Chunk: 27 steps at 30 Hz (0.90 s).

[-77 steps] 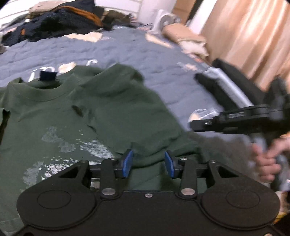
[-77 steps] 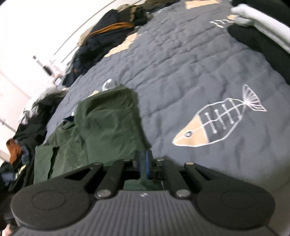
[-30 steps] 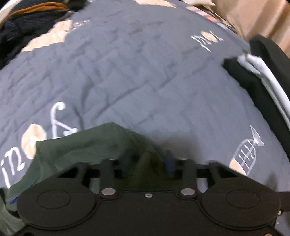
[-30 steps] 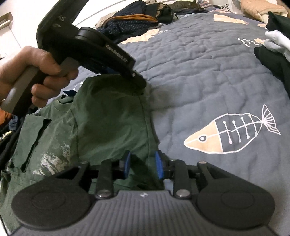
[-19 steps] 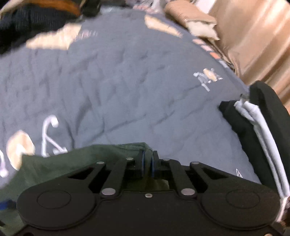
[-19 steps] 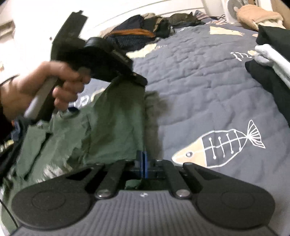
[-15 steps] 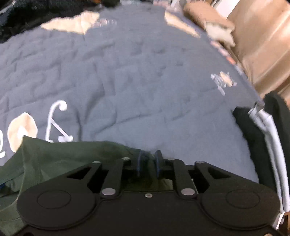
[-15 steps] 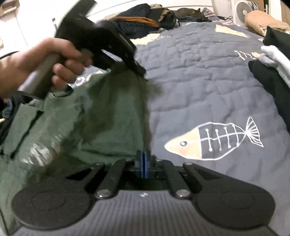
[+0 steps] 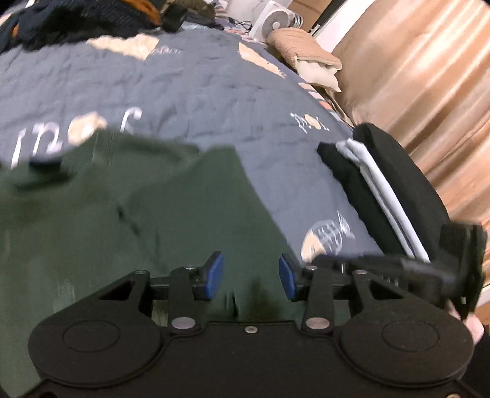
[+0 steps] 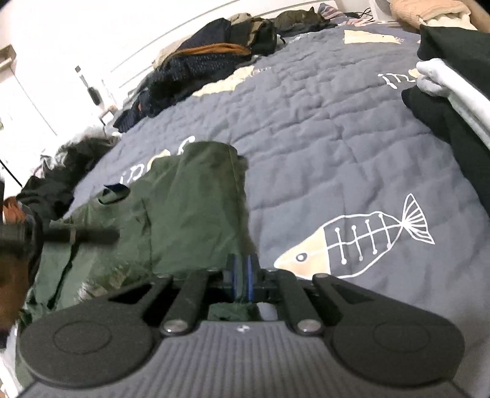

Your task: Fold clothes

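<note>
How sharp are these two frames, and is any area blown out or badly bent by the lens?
Left wrist view: motion blur smears the green shirt and the quilt lettering; the curtain streaks. Right wrist view: mostly sharp, the fish print is crisp, only the left gripper at the edge is blurred; the wall is overexposed white. Both views bow the bed strongly.

You are working in a bedroom of a home. You see a bed covered with a grey-blue quilt (image 10: 337, 128) printed with a fish skeleton (image 10: 355, 242), a heap of unfolded clothes (image 10: 208, 64) at its far edge, a pillow (image 9: 306, 58), tan curtains (image 9: 428, 79) and a small white fan (image 9: 274, 21).
</note>
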Each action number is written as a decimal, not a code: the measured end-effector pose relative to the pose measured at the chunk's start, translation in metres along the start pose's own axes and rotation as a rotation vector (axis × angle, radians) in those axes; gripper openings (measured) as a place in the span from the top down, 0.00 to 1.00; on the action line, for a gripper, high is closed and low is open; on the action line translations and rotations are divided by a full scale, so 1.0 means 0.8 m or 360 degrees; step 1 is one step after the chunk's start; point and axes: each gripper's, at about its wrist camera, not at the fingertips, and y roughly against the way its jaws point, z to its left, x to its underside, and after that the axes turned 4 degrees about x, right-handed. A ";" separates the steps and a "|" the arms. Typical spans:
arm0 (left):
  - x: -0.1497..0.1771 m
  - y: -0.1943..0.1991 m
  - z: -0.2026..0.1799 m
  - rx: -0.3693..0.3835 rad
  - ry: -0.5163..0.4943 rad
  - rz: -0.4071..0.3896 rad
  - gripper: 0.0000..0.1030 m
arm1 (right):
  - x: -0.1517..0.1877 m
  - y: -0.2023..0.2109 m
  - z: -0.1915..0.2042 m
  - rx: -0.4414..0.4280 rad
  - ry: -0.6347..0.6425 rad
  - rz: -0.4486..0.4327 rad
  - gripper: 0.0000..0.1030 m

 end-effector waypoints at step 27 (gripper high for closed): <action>0.088 0.018 0.056 0.0182 0.0484 -0.0160 0.90 | 0.002 -0.007 0.018 -0.0083 -0.0007 0.0049 0.87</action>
